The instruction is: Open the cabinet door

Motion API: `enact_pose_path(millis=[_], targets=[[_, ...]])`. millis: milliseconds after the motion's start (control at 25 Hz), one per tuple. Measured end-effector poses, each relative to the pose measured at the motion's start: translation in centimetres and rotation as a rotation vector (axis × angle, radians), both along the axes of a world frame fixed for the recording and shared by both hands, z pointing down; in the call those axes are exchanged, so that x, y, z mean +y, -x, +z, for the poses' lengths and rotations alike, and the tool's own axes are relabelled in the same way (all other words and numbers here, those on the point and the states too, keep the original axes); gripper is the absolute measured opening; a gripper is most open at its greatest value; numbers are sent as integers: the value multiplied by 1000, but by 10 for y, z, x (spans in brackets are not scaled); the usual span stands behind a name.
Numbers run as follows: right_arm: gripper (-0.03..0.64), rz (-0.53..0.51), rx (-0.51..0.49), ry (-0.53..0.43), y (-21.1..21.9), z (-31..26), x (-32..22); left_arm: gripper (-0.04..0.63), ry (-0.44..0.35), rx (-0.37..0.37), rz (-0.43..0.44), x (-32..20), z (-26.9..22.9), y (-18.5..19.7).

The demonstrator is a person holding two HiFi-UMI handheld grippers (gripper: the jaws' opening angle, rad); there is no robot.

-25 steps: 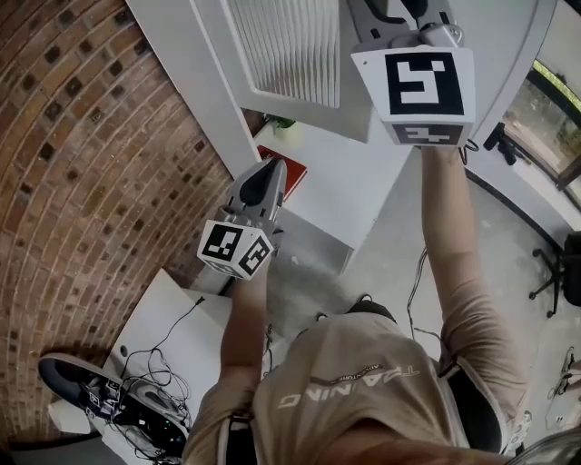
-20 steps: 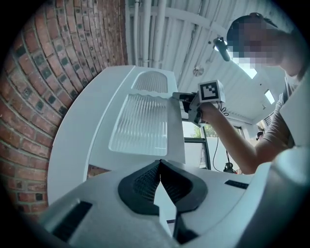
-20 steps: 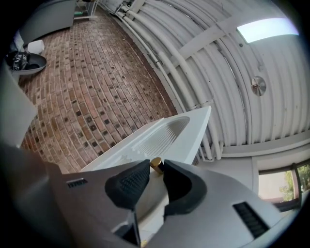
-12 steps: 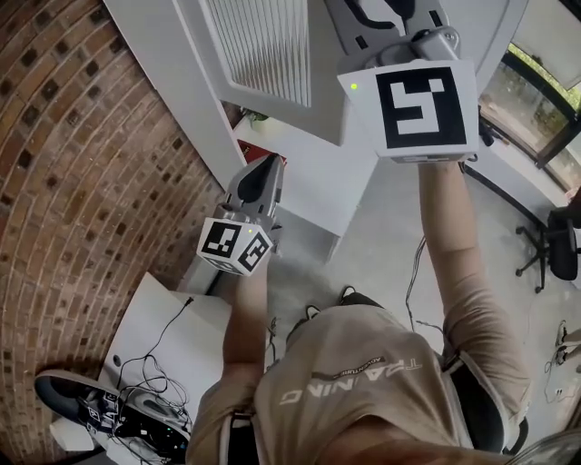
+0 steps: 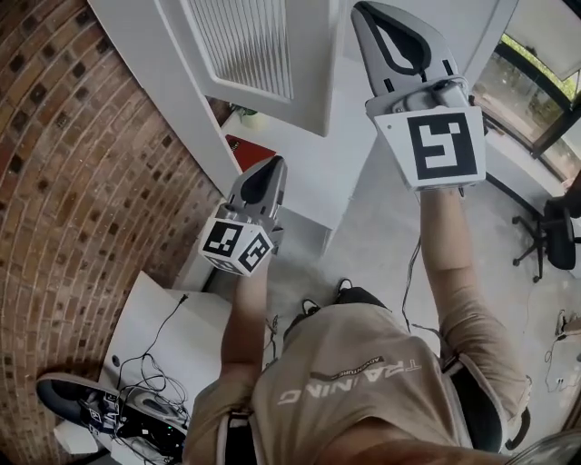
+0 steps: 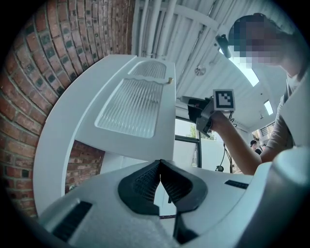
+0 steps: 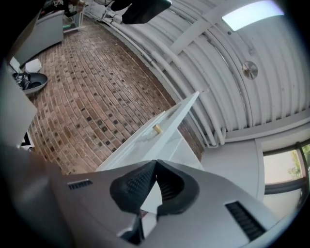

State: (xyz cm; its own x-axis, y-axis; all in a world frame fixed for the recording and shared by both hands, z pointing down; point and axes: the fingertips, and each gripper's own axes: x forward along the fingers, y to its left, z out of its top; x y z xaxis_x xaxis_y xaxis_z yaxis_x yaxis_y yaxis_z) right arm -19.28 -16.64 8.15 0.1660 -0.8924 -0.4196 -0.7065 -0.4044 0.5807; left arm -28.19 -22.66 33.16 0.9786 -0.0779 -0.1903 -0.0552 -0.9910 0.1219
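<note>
The white cabinet door [image 5: 309, 64] with its ribbed glass panel [image 5: 241, 41] stands swung out from the cabinet frame [image 5: 154, 64]. A small knob [image 7: 157, 129] sits near the door's free edge, and the left gripper view shows the same knob [image 6: 169, 81]. My right gripper [image 5: 365, 9] is raised beside the door's edge, clear of the knob, shut with nothing between its pads. My left gripper [image 5: 270, 163] hangs lower, in front of the open cabinet, also shut and empty. In the left gripper view the right gripper [image 6: 203, 111] shows beyond the door.
A brick wall [image 5: 82, 182] runs along the left. A red object [image 5: 250, 145] and a green one [image 5: 243, 115] lie on the cabinet shelf. A white box with cables [image 5: 172, 327] and a shoe [image 5: 73, 400] lie lower left. An office chair [image 5: 554, 236] stands right.
My right gripper has come down from the top of the head view, so its whole length now shows. The left gripper has stayed almost in place.
</note>
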Motion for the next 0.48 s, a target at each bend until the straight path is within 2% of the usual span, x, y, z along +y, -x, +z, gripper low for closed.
enact_pose_path(millis=[120,320,480], targets=[[12,10,-112,60,-27,39,9,9,17,2,37,15,5,-9],[12,8,-252,165,-68,109,26,9,-18,-47,59,35,19,-36],[12,-87,-380,233,-91,158,28,9,-55,-79,79,50,25,-62]])
